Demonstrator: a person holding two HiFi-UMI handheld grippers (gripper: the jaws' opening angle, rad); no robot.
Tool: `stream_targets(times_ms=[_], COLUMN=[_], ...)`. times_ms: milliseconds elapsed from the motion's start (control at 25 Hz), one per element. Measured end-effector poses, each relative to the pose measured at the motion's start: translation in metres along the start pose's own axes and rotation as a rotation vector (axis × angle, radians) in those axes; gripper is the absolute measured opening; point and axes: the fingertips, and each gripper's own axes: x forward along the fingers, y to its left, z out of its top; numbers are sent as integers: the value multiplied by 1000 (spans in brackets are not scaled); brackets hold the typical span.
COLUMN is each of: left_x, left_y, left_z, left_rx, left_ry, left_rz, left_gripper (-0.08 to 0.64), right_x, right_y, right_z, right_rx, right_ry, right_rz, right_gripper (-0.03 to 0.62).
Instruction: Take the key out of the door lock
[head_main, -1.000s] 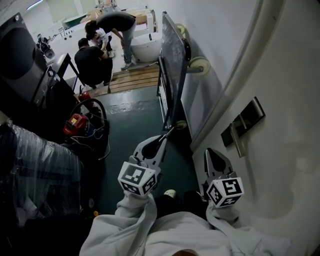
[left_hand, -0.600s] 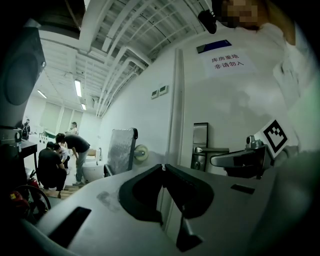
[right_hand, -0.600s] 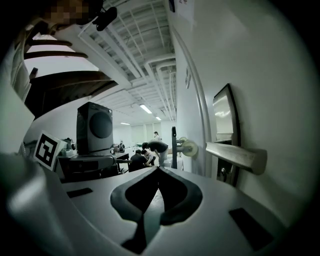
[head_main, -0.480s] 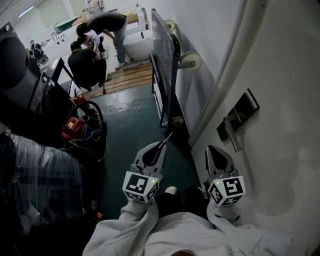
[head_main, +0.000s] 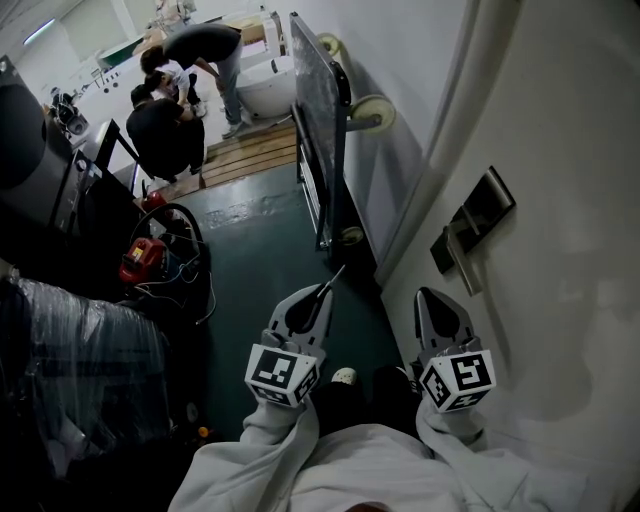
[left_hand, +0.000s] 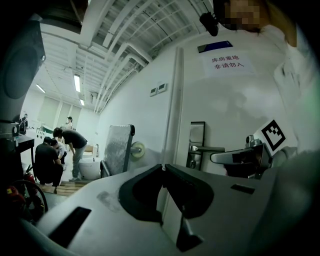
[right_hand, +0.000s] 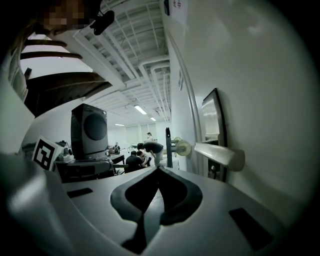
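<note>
My left gripper is held low over the green floor, left of the door, shut on a thin key that sticks out past its tips. In the left gripper view the jaws meet at the tips, and only a sliver of the key shows there. My right gripper is shut and empty, close to the white door. The dark lock plate and its lever handle are ahead of it. The handle stands just right of the right gripper. I cannot make out the keyhole clearly.
A framed panel on casters leans along the wall beyond the door. Two people work at the far end. A red tool with cables and a plastic-wrapped bundle lie at the left. A dark machine stands on a bench.
The head view has drifted a little, so the lock plate and panel sit slightly higher and further left. Both grippers stay in nearly the same place, shut as before.
</note>
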Motion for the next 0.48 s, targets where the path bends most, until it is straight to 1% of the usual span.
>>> stream_targets(times_ms=[480], left_x=[-1], left_y=[-7], left_z=[-3], left_rx=[-4], left_ry=[6], left_rz=[-27], left_gripper=[28], right_x=[-11], right_y=[0], right_z=[-4], right_rx=[13], right_ry=[3], right_rz=[-31], right_gripper=[51])
